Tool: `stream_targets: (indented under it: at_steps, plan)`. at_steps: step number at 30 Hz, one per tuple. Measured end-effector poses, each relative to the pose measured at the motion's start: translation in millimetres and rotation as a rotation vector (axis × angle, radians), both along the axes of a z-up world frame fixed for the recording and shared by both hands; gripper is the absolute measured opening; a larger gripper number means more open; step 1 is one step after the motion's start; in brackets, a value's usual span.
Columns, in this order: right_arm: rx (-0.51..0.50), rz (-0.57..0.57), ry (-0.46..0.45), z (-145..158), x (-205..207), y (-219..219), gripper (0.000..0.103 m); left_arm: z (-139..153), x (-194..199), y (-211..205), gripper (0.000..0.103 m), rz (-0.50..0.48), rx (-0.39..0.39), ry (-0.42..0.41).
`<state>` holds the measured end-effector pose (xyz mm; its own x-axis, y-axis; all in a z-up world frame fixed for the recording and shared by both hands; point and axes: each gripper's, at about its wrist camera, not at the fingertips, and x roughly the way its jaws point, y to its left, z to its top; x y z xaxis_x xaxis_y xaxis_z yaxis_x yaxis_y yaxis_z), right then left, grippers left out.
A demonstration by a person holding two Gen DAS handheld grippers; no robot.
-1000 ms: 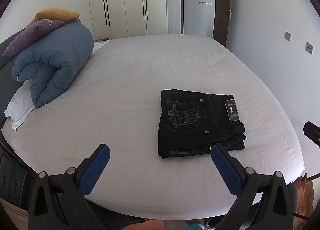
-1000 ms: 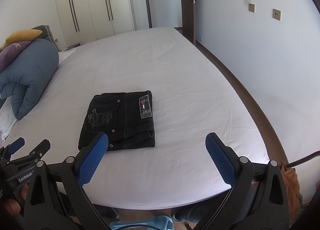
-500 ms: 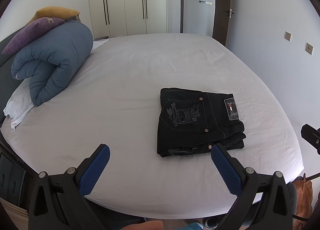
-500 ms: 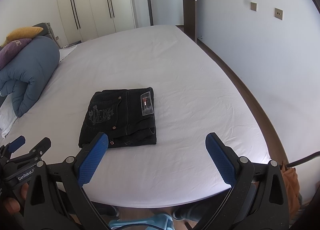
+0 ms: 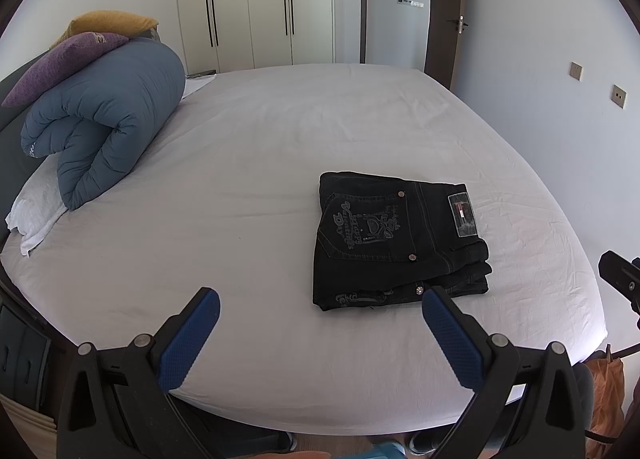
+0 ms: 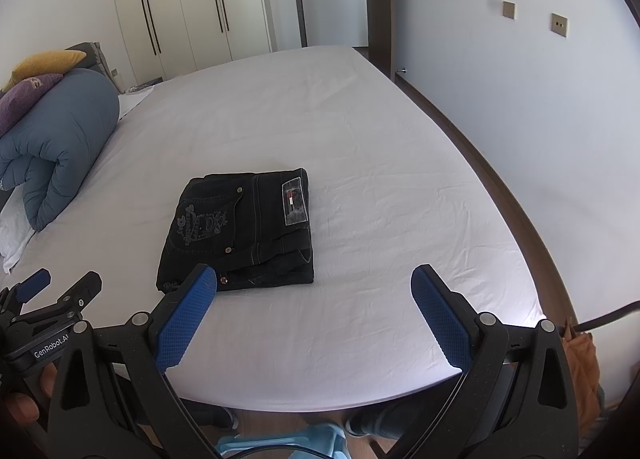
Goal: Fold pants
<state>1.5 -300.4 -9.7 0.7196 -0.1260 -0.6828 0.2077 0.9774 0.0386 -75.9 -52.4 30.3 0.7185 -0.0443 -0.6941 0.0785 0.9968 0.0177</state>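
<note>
A bed (image 5: 248, 163) under a white sheet fills the room. At its head lies a rolled blue duvet (image 5: 104, 119), with a purple cushion (image 5: 64, 59) and a mustard cushion (image 5: 112, 21) on top. Cream wardrobe doors (image 5: 256, 3) stand behind, beside a dark-framed doorway (image 5: 440, 11). Two wall switches (image 6: 558, 24) sit on the right wall.

A wide bed with a white sheet (image 5: 280, 131) fills the room; tall cream wardrobe doors (image 5: 252, 3) and a dark-framed doorway (image 5: 400, 7) stand beyond, pale walls (image 6: 540, 99) around.
</note>
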Motion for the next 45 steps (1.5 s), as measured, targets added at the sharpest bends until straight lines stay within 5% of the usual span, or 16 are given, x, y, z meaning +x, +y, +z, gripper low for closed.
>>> stream_targets:
  at_steps: [45]
  plan:
    - [0.010,0.038,0.023,-8,-3,9,0.099,-5,2,0,0.103,-0.012,-0.015,0.041]
